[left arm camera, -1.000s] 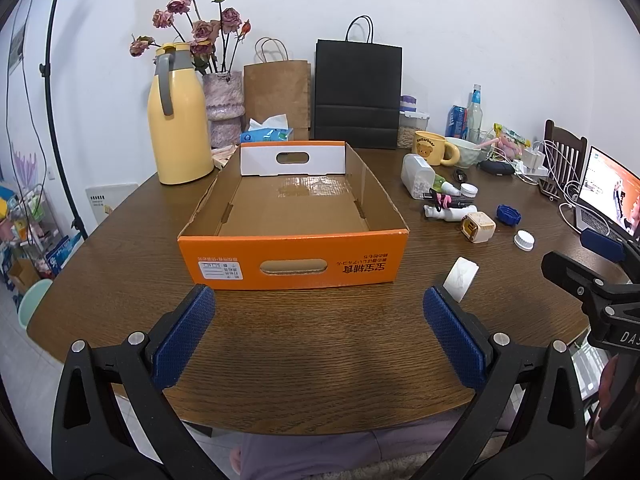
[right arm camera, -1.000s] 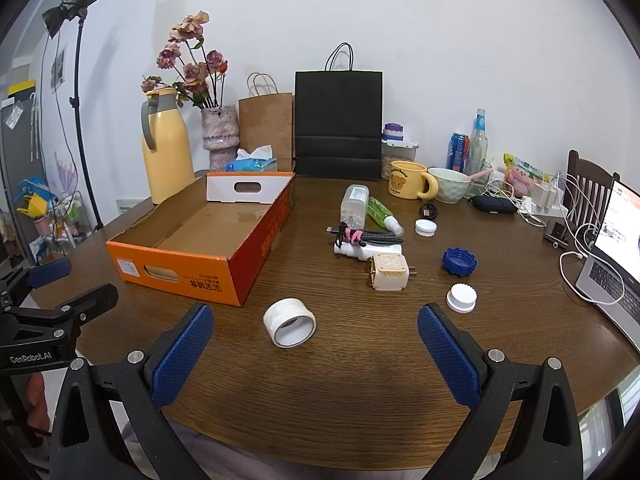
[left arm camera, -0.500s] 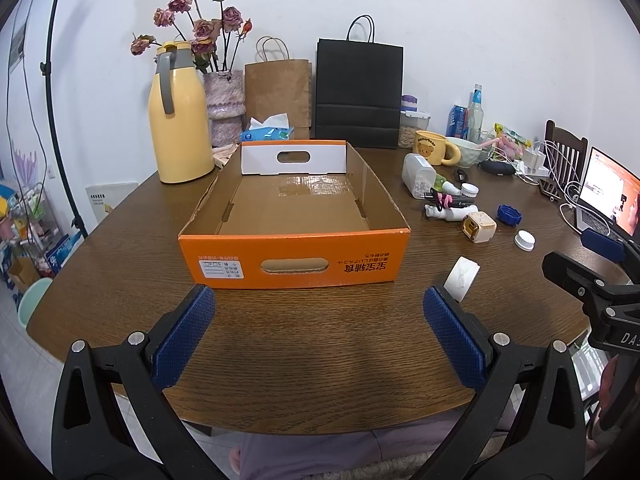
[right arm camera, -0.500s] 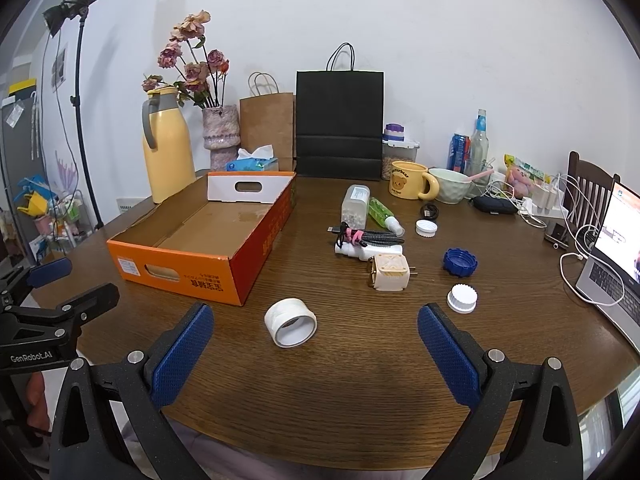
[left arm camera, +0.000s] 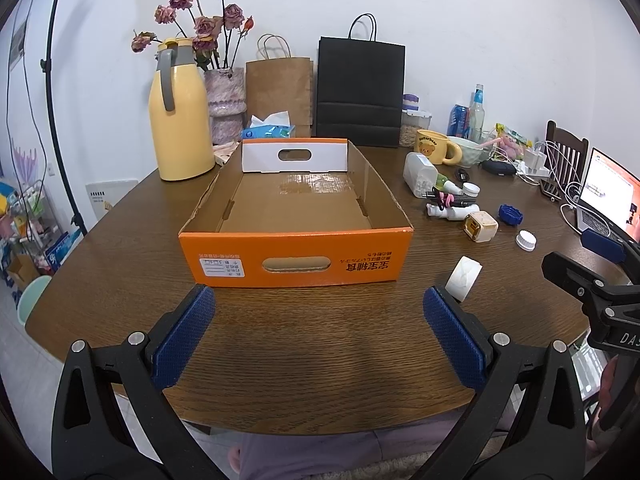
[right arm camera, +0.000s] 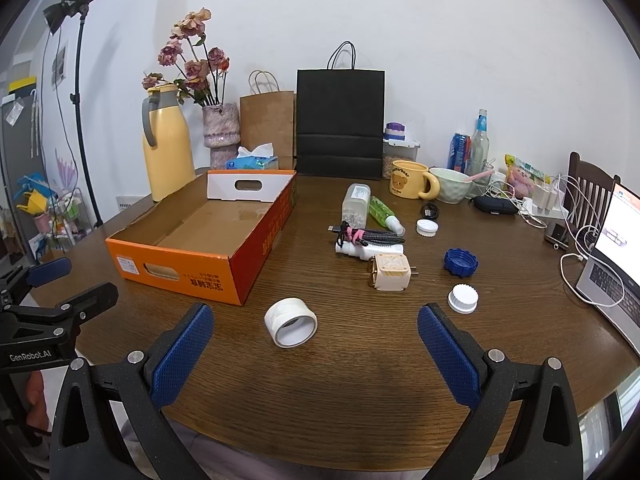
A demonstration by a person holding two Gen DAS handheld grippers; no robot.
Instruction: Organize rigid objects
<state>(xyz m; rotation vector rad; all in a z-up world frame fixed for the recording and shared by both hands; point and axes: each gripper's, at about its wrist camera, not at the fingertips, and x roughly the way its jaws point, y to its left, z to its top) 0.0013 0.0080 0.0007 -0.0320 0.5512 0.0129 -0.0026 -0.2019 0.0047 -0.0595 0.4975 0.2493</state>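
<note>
Both grippers, left (left arm camera: 318, 334) and right (right arm camera: 316, 342), spread empty; tape (right arm camera: 291, 322) beside box (right arm camera: 192, 268), caps and charger (right arm camera: 390, 272) beyond.

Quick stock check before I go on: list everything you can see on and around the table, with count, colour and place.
cardboard box: 1, orange, empty, table left
tape roll: 1, white, in front of right gripper
charger plug: 1, cream, table centre
bottle caps: 3, two white, one blue, right of plug
cable bundle: 1, black, behind plug
thermos: 1, yellow, behind box
paper bags: 2, black and brown, by wall
mug: 1, yellow, table back
laptop: 1, far right
left gripper: open
right gripper: open
</note>
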